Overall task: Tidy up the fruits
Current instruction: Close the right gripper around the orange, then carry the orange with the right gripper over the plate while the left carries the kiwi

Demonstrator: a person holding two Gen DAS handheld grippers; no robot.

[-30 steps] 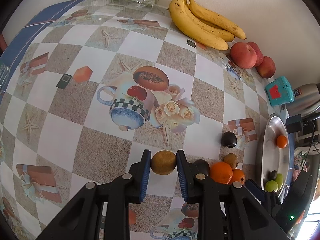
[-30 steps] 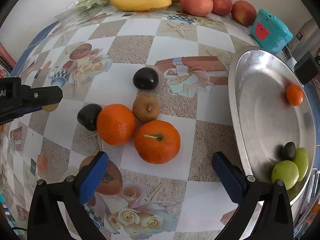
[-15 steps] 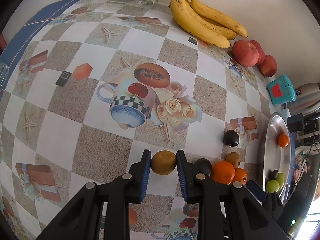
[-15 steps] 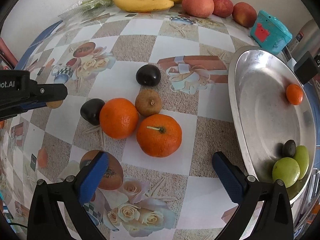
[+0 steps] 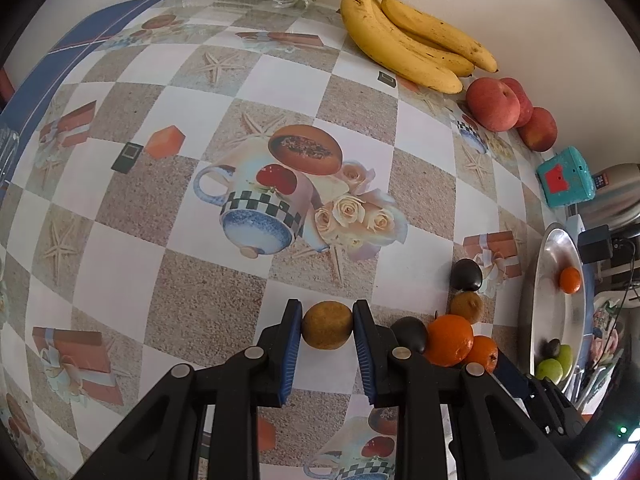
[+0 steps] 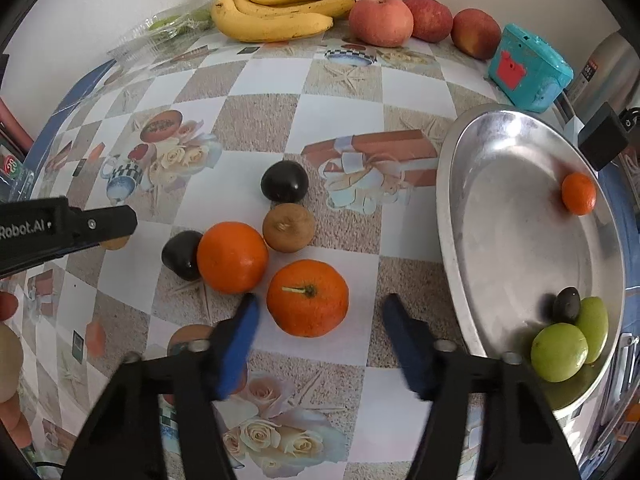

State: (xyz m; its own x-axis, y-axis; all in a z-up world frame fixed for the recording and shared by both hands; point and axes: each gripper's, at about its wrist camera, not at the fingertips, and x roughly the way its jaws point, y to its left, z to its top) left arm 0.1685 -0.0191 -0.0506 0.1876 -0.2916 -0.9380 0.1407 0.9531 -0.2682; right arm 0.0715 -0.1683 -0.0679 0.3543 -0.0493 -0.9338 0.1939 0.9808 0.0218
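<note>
Left gripper [image 5: 327, 326] clamps a brown fruit [image 5: 327, 325]; right gripper [image 6: 320, 312] closing around the stem-up (round) orange [image 6: 307, 298], untouched.

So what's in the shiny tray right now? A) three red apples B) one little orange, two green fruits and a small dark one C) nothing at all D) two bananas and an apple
B: the right wrist view shows the metal tray holding a little orange, two green fruits and a small dark fruit.
</note>
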